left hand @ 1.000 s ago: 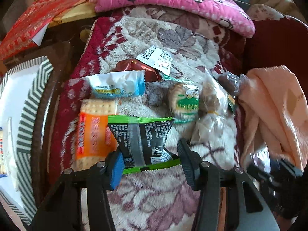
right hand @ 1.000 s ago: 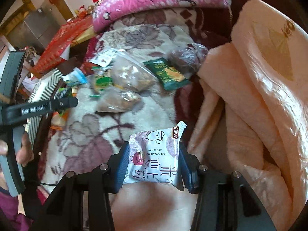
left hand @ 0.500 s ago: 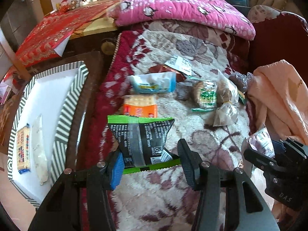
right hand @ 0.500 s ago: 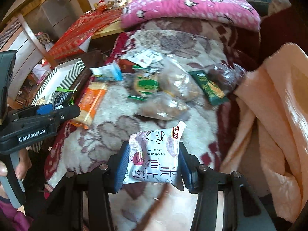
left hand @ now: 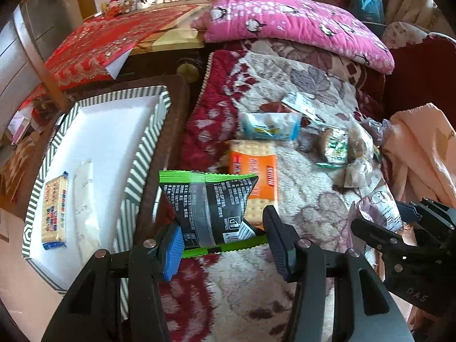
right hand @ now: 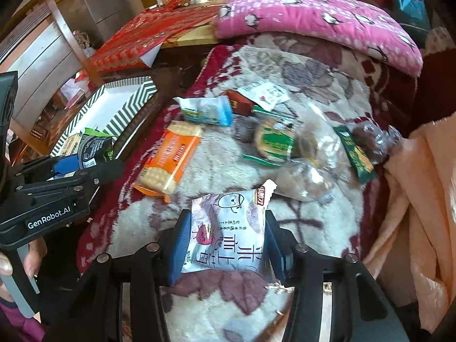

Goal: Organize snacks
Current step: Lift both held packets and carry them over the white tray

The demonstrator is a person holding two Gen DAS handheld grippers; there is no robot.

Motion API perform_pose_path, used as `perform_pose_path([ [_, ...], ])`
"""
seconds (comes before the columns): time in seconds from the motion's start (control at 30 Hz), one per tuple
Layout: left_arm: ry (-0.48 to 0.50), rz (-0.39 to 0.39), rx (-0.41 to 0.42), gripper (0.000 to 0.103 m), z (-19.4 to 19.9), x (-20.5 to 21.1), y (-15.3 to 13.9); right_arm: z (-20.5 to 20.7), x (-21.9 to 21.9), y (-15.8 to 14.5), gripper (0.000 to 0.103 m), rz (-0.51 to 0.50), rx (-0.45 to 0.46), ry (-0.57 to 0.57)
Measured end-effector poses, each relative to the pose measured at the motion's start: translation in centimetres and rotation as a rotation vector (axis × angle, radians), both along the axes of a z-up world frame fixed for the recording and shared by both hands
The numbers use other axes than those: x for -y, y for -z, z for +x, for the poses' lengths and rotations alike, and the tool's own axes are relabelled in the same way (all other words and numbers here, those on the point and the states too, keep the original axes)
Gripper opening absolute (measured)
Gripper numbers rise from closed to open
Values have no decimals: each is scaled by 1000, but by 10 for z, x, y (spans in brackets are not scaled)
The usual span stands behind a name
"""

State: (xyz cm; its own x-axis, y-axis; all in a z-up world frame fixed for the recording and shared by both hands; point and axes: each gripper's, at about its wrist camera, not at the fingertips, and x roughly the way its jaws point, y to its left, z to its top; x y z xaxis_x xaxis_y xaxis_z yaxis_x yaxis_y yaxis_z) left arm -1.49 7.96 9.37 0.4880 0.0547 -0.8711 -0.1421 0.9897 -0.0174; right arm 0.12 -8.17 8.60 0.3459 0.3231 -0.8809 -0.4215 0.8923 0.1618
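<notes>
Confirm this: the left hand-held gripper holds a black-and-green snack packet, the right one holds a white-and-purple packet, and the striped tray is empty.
The tray is not empty. The left wrist view shows the striped tray already holding a cracker packet and a white packet. The rest stands.

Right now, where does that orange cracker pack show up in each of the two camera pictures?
Left wrist view: the orange cracker pack lies just above centre on the blanket, partly behind the black packet in the left claw.
Right wrist view: it lies left of centre, fully visible, above and left of the right claw.
Shared landmark: the blue-and-white packet just beyond it.
</notes>
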Motion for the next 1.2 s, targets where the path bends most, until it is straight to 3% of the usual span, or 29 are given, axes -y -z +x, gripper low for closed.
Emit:
perform_pose_path([
  [1.2,-287,-6,14,51,-29,-148,-9,8,-185,-14,54,-38,34,-350],
])
